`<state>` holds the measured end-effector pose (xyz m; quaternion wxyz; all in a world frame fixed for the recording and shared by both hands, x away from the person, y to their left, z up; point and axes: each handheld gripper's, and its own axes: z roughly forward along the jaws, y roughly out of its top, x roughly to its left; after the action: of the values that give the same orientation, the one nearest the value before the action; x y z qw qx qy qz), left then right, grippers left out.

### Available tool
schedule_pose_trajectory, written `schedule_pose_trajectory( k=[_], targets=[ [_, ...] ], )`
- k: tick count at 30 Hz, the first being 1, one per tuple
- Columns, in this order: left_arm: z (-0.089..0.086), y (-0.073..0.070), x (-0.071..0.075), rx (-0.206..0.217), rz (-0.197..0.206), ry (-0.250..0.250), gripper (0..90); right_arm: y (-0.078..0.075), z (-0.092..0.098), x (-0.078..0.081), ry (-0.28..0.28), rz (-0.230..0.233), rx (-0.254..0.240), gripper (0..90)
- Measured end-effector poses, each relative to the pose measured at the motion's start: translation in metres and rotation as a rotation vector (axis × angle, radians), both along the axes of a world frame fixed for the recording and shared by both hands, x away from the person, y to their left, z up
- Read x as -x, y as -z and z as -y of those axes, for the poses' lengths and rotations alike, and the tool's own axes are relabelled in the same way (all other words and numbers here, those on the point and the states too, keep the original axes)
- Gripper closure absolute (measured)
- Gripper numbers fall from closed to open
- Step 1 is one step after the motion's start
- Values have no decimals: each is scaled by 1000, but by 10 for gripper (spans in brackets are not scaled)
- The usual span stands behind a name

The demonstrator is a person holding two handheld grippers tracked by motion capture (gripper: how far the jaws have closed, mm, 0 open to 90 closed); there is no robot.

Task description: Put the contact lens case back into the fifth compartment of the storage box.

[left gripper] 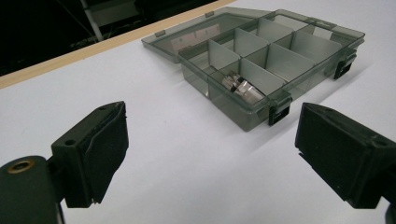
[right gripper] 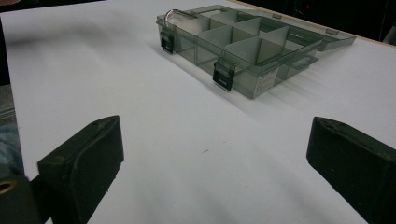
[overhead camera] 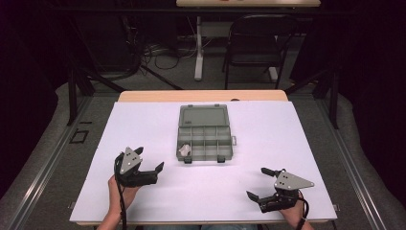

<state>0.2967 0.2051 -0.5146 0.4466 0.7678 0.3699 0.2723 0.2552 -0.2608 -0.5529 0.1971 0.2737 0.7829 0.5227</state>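
High view: organizer box [overhead camera: 205, 139] lies square, lid [overhead camera: 203, 115] open rearward.

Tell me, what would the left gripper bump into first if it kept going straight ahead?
Probably the open compartment box. The left gripper points over bare white table toward the box's near corner, where a shiny metal piece lies. Nothing sits between, though depth is hard to judge.

Looks like a lab or recording studio: dark curtains [overhead camera: 28, 72], tangled floor cables [overhead camera: 158, 55], folding chair [overhead camera: 256, 40], white-covered tabletop [overhead camera: 143, 124].
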Motion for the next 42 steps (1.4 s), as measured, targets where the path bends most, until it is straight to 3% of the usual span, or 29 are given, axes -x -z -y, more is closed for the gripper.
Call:
schedule_pose_trajectory(
  k=[12, 23, 36, 42],
  targets=[
    [-20, 5, 16, 21, -1, -29, 100, 0, 0, 0, 2, -1, 1, 37],
    [-33, 19, 27, 49, -21, -56, 100, 0, 0, 0, 3, -4, 2, 37],
    [-38, 34, 40, 48, -32, -54, 99, 0, 0, 1, 0, -3, 9, 37],
    [-37, 41, 46, 43, -52, -30, 99, 0, -1, 1, 2, -1, 11, 37]
  ],
)
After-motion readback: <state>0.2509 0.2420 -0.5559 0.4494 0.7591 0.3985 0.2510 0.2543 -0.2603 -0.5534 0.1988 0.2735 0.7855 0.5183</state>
